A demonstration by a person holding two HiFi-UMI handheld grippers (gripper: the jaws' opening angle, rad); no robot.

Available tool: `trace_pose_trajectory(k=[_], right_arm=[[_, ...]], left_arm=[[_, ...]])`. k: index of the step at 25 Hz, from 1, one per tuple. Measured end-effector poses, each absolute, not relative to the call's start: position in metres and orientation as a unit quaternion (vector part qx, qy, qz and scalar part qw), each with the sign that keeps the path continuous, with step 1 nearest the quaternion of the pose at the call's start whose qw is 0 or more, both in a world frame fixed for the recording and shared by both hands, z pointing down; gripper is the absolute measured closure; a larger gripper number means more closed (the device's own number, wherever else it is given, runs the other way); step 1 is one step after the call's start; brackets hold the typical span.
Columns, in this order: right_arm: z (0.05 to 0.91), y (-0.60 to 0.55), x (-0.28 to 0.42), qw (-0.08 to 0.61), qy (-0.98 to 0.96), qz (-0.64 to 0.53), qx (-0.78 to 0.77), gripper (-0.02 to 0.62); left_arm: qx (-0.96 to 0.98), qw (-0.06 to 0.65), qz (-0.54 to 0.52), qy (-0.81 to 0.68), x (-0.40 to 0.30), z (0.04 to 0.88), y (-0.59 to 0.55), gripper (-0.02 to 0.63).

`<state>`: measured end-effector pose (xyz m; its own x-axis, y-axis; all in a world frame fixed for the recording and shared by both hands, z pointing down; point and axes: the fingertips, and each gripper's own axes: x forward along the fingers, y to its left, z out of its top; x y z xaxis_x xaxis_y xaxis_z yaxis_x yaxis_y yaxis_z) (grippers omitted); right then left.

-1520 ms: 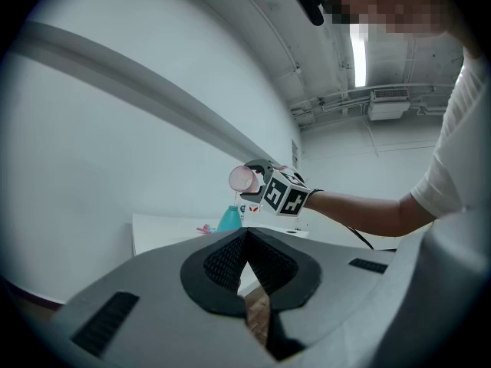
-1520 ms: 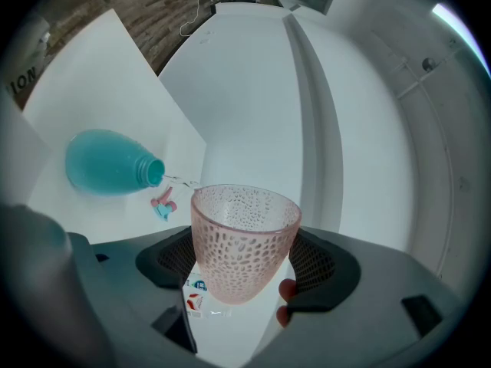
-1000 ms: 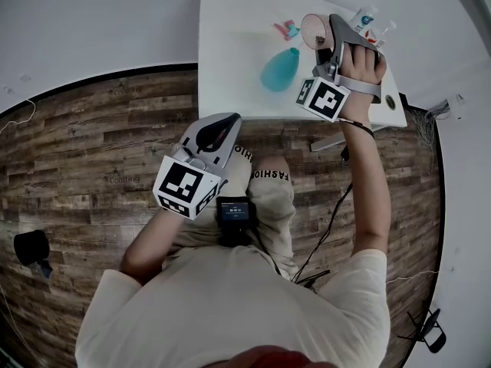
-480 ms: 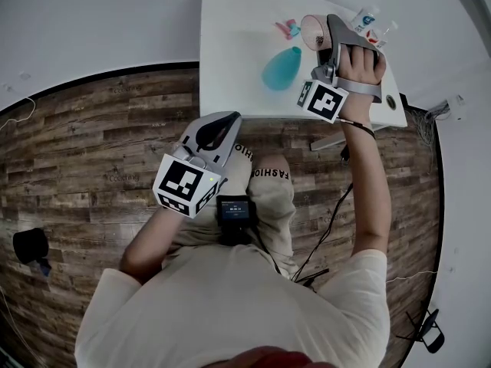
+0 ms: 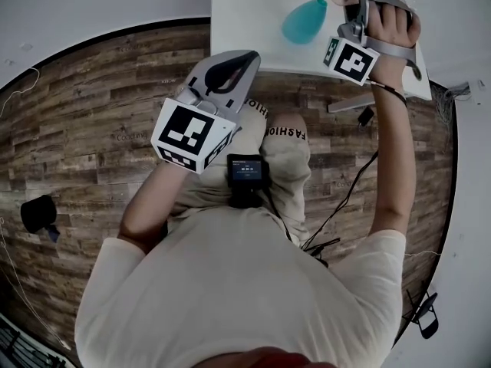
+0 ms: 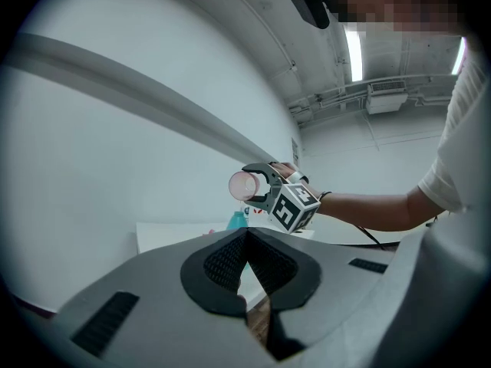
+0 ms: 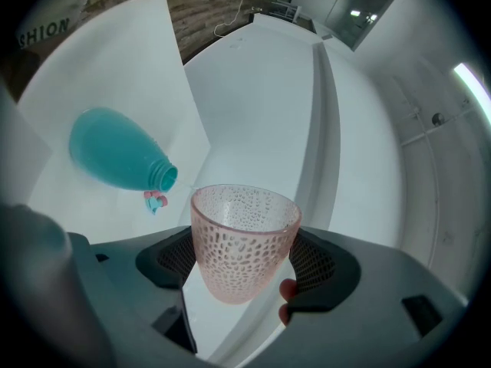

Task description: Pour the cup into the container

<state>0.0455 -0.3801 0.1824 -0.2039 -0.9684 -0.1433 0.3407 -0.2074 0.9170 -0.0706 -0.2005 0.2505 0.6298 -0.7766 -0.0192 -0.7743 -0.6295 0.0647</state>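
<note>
Right gripper view: pink cup (image 7: 244,240) clamped by right gripper (image 7: 245,255); teal container (image 7: 115,148), upper left, must be reached before tipping; left gripper (image 6: 245,265) closed, empty

"FASHION" is printed on the trouser leg (image 5: 288,150).

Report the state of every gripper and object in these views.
pink cup: tipped sideways in the air, nothing visible inside.
right gripper: shut on the pink cup.
left gripper: shut, empty.
teal bottle: lying on its side on the white table, uncapped.
pink and teal pieces: loose by the bottle's mouth.
</note>
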Motion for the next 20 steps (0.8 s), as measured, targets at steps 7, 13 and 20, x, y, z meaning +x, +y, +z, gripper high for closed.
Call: trace_pose_trajectory(k=[7, 13, 20], right_arm=[[0.182, -0.371, 0.047, 0.474, -0.361, -0.7, 0.394, 0.218], [0.176, -0.368, 0.046, 0.459, -0.362, -0.702, 0.406, 0.218], [0.151, -0.37, 0.073, 0.421, -0.484, -0.587, 0.494, 0.216]], left_arm=[[0.901, 0.008, -0.014, -0.433, -0.064, 0.242, -0.208, 0.594], [0.902, 0.001, -0.011, -0.432, -0.059, 0.236, -0.21, 0.594], [0.895, -0.021, -0.014, -0.445, -0.064, 0.217, -0.218, 0.595]])
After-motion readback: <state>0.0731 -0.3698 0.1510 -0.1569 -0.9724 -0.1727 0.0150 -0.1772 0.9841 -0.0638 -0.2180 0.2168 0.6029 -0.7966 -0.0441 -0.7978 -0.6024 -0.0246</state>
